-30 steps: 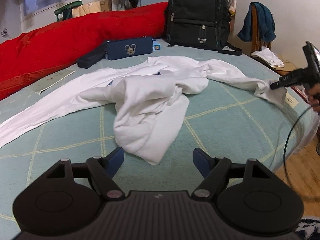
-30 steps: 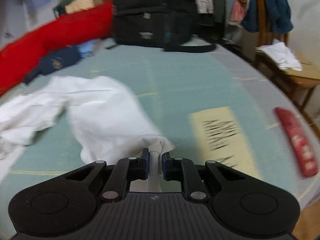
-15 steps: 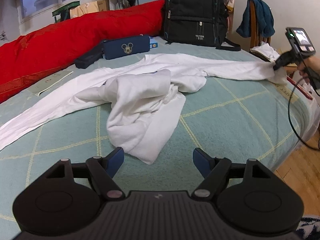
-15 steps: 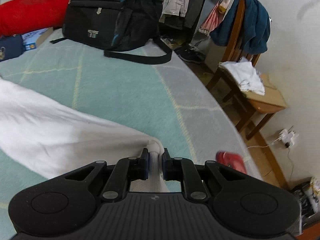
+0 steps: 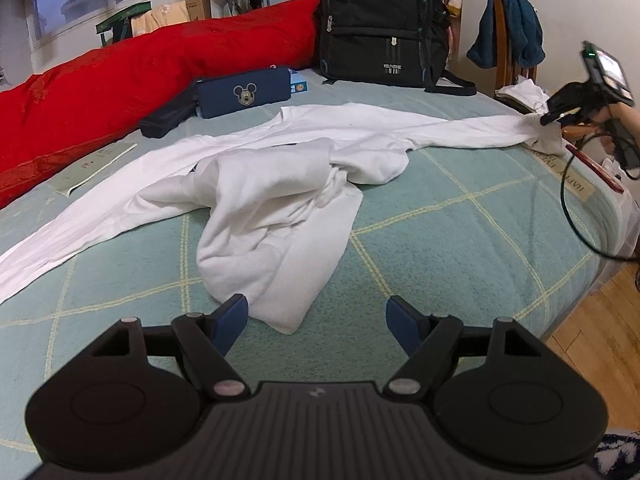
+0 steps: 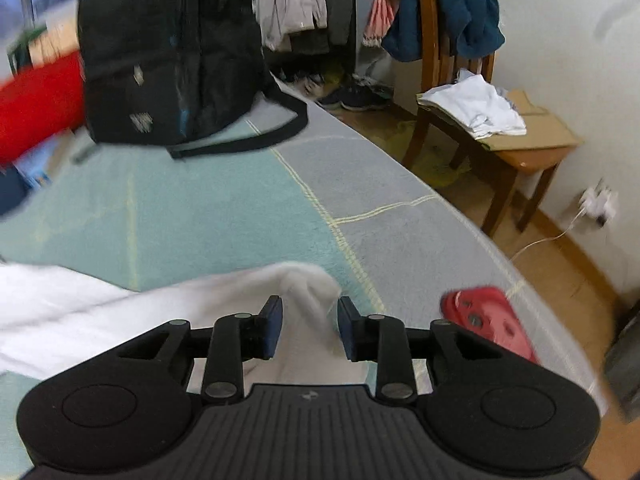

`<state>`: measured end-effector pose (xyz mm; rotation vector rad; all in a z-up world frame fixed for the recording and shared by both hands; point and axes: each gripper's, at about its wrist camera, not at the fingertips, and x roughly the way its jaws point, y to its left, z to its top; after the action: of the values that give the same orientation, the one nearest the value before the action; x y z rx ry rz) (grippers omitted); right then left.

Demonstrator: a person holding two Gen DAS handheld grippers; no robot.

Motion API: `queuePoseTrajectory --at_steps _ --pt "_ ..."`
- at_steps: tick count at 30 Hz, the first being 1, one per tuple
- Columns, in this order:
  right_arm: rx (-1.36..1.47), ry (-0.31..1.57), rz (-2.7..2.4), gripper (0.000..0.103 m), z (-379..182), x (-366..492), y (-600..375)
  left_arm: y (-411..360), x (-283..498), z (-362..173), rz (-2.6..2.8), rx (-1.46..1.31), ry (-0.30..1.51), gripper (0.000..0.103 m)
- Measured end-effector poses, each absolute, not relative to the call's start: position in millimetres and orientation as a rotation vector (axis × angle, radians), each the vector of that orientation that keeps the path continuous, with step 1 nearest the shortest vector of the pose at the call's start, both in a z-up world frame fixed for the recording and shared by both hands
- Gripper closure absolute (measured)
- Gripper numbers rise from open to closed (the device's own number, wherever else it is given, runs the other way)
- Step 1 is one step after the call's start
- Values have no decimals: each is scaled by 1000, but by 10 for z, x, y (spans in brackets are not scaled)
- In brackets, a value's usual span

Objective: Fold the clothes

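A white long-sleeved top lies crumpled on the green bed, its two sleeves stretched out to the left and right. My left gripper is open and empty, just in front of the garment's near hem. My right gripper is open at the bed's right edge, its jaws apart around the end of the right sleeve, which lies loose between them. The right gripper also shows in the left wrist view at the sleeve cuff.
A black backpack, a navy Mickey pouch and a red duvet line the far side of the bed. A red phone lies at the right edge. A wooden chair with clothes stands beside the bed.
My right gripper pulled the sleeve out straight to the bed's right edge, then opened its jaws and let go of the cuff. The left gripper has stayed put and open.
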<state>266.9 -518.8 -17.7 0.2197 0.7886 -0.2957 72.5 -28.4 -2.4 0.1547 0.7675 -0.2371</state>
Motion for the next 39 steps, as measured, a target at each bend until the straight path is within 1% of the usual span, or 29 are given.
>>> queuePoseTrajectory --at_steps 1,3,10,13,14,16,17,18,22,27,29,31,37,39 --pt "254 776 -285 65 -179 2573 -5191 -286 727 -32 -239 155 770 26" --pt "342 762 -256 55 -237 2386 -5207 -292 731 -48 -242 155 775 26" --pt "639 736 -276 55 -725 2198 -5392 -286 742 -96 -243 149 790 26" --pt "734 673 -277 55 -778 2222 -5486 -294 766 -103 -234 146 796 26" --pt "763 657 -282 57 -794 2231 -5523 -300 767 -103 -235 148 796 26" --pt "812 630 -293 68 -836 2251 -5597 -314 763 -105 -245 147 796 26" --pt "804 628 -304 83 -843 2255 -5612 -320 765 -108 -249 149 797 26" --pt "780 632 -317 86 -842 2260 -5618 -325 769 -111 -250 151 799 26" --pt "689 625 -356 88 -711 2203 -5642 -322 787 -114 -245 154 801 26" --pt "549 656 -502 87 -466 2100 -5772 -282 809 -102 -243 145 796 26" --pt "510 680 -528 81 -412 2097 -5781 -267 819 -93 -239 144 794 26" --pt "468 672 -531 81 -330 2109 -5706 -238 818 -79 -234 142 789 26" --pt "258 628 -408 75 14 2370 -5026 -128 809 -38 -212 136 778 25" --pt "208 620 -285 70 120 2518 -4679 -78 818 -33 -206 130 780 25"
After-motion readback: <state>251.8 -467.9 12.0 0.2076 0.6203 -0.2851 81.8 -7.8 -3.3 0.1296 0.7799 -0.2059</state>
